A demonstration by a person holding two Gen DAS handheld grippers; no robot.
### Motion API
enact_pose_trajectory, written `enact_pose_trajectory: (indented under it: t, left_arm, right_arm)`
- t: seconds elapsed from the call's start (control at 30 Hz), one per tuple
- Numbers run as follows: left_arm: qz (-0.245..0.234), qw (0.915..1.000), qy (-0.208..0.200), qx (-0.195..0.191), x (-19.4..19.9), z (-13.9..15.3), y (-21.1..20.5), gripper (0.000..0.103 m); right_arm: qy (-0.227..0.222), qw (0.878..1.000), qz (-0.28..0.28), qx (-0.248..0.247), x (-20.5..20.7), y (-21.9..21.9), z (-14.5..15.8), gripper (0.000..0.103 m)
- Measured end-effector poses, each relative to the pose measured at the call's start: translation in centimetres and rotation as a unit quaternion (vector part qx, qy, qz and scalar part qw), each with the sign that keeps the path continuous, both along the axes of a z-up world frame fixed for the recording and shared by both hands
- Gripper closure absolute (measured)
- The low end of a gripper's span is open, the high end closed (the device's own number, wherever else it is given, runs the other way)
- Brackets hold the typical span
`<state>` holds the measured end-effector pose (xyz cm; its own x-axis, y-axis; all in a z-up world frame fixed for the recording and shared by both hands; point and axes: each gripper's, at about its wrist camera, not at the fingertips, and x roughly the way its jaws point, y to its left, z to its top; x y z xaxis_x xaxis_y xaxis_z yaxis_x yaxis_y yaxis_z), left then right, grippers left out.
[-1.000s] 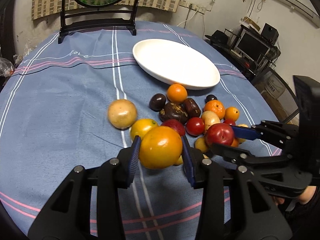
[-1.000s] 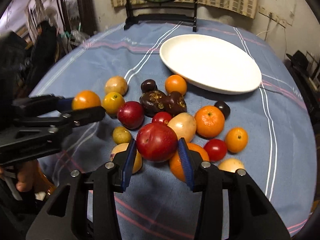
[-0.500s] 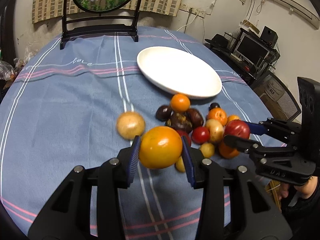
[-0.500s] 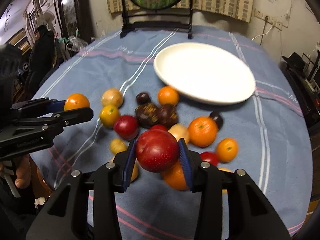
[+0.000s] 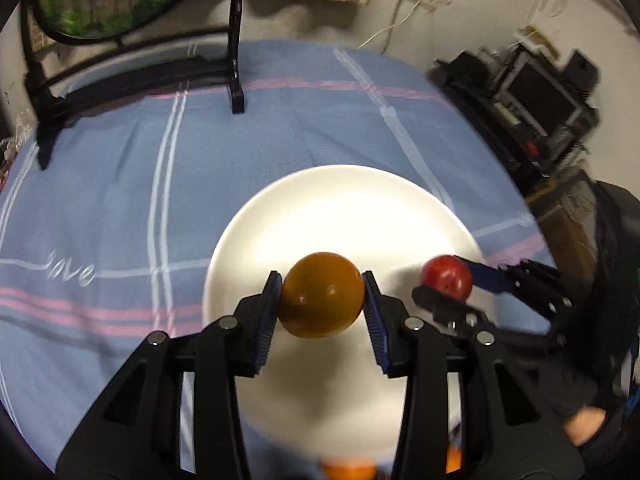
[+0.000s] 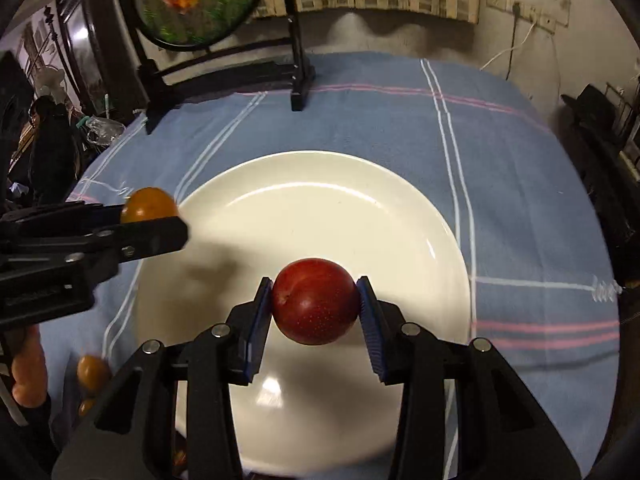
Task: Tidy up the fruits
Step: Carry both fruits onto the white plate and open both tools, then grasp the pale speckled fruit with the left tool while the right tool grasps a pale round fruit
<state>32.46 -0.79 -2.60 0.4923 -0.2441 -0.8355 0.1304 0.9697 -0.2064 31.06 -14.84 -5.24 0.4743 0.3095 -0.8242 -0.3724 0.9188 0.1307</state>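
My left gripper (image 5: 322,294) is shut on a yellow-orange fruit (image 5: 322,294), held above the near part of the white plate (image 5: 348,208). My right gripper (image 6: 316,300) is shut on a red plum (image 6: 316,300) over the same plate (image 6: 320,216). In the left wrist view the right gripper (image 5: 448,286) shows at the right with the plum (image 5: 447,283) over the plate's right rim. In the right wrist view the left gripper (image 6: 154,222) shows at the left with the orange fruit (image 6: 149,210) above the plate's left rim. Nothing lies on the plate.
A blue striped tablecloth (image 5: 120,184) covers the round table. A black stand with a round painted screen (image 6: 200,0) stands at the far edge. A few small orange fruits (image 6: 92,372) lie near the plate's front left. Shelves and electronics (image 5: 544,100) are at the right.
Both grippers carried their fruits away from the pile and forward over the white plate. The pile has dropped almost out of both views. Both grips stayed the same.
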Motion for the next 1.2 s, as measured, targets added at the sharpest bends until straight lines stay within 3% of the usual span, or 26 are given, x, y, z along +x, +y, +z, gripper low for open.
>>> enact_pose_trajectory:
  t: [0.2,0.23,0.27,0.3,0.37,0.47,0.57,0.63,0.83,0.97,1.2]
  left_arm:
    - [0.009,0.9994,0.034,-0.005,4.9,-2.6,-1.1,0.060]
    - [0.012,0.9994,0.031,-0.010,5.2,-2.3,-1.0,0.047]
    - [0.016,0.9995,0.024,-0.013,5.0,-1.8,-0.9,0.031]
    - [0.023,0.9996,0.006,-0.013,4.6,-0.8,-0.5,0.027]
    - [0.025,0.9995,-0.013,-0.011,3.7,0.6,0.3,0.025]
    - [0.032,0.9989,-0.026,-0.020,0.9,2.7,1.8,0.024]
    - [0.040,0.9976,-0.046,-0.033,-3.9,4.4,3.5,0.018]
    - [0.047,0.9964,-0.068,-0.022,-8.0,5.0,4.3,0.015]
    - [0.060,0.9946,-0.083,-0.020,-18.0,2.6,5.8,0.014]
    - [0.068,0.9935,-0.091,-0.006,-22.7,0.6,6.3,0.013]
    - [0.071,0.9934,-0.090,0.006,-26.2,-0.5,6.4,0.013]
  right_arm:
    - [0.018,1.000,0.017,-0.002,3.3,0.9,-2.0,0.059]
    - [0.020,1.000,0.017,-0.009,3.5,1.1,-2.2,0.057]
    - [0.017,1.000,0.010,-0.018,3.5,1.1,-2.1,0.048]
    - [0.007,1.000,0.003,-0.023,3.3,1.0,-1.7,0.040]
    - [-0.008,1.000,-0.004,-0.026,2.6,0.4,-0.4,0.039]
    - [-0.027,0.999,-0.012,-0.020,0.6,-0.7,2.3,0.037]
    - [-0.046,0.999,-0.016,-0.016,-3.7,-1.7,5.1,0.020]
    - [-0.065,0.998,-0.013,-0.019,-7.5,-2.0,6.3,0.009]
    - [-0.074,0.997,-0.021,-0.019,-17.3,-2.1,5.9,0.004]
    - [-0.077,0.997,-0.029,0.004,-21.8,-2.3,5.1,0.003]
    - [-0.081,0.995,-0.052,-0.004,-23.5,-3.3,5.3,0.003]
